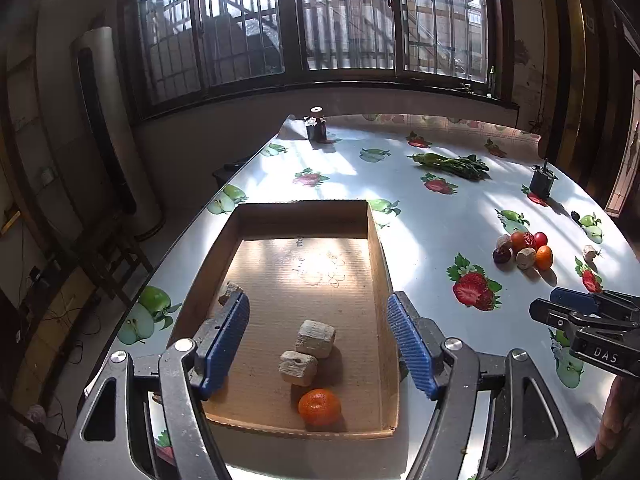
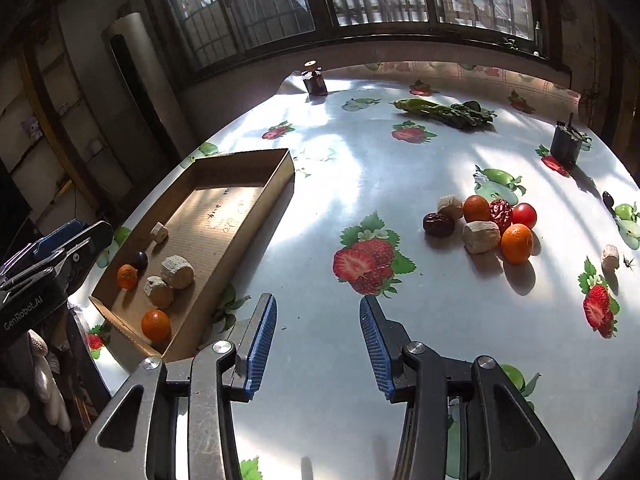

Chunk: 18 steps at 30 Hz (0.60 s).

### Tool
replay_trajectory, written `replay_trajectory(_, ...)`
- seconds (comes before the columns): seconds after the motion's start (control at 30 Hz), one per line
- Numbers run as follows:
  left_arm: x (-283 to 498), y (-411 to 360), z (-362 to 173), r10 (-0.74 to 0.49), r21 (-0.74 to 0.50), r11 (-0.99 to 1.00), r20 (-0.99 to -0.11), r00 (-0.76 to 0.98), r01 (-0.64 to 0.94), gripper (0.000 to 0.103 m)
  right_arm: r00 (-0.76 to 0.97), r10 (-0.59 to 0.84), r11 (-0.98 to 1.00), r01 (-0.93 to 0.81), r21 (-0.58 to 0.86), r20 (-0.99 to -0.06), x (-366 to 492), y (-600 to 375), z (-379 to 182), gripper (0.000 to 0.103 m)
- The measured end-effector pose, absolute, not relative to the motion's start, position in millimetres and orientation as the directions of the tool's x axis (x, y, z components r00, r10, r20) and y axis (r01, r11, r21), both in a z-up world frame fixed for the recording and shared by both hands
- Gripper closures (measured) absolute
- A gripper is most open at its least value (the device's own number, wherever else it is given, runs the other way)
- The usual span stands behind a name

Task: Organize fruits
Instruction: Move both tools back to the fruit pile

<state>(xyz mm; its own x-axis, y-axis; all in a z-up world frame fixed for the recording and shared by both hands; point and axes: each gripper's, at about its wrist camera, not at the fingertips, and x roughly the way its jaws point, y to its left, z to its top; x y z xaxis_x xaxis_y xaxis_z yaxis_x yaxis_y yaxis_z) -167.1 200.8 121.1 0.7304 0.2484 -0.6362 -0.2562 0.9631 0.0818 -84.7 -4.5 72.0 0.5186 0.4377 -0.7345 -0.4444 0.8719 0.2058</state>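
A shallow cardboard tray [image 1: 378,248] [image 2: 276,172] lies at the table's left edge. It holds an orange mandarin [image 1: 319,407], two beige chunks [image 1: 315,339] [image 1: 298,367] and a smaller chunk [image 1: 229,291]; the right wrist view also shows a second mandarin [image 2: 127,276] and a dark fruit [image 2: 139,260] in it. A pile of loose fruit [image 1: 524,251] [image 2: 482,222] lies on the table to the right. My left gripper [image 1: 318,340] is open and empty above the tray. My right gripper [image 2: 318,340] is open and empty above the tablecloth, short of the pile.
The table [image 2: 328,360] has a fruit-print cloth. A bunch of green vegetables [image 2: 446,111], a dark jar [image 2: 316,80] and a dark cup [image 2: 565,142] stand at the far side. A lone beige chunk [image 2: 609,256] lies at the right.
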Motion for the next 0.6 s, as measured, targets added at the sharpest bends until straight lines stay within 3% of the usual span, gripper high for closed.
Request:
replay_trajectory(0.27, -153.8, 178.4, 114.2, 0.237, 0.113, 0.969, -0.658, 0.715, -0.218, 0.032, 0.557, 0.366, 0.925, -0.308, 0.224, -0.745, -63.9, -81.3, 64.9, 0.054)
replay_trajectory(0.6, -134.4, 158.4, 95.3, 0.118, 0.035, 0.99, -0.727, 0.677, -0.136, 0.032, 0.57, 0.31, 0.95, -0.16, 0.266, -0.761, -16.6, -137.9, 60.0, 0.055)
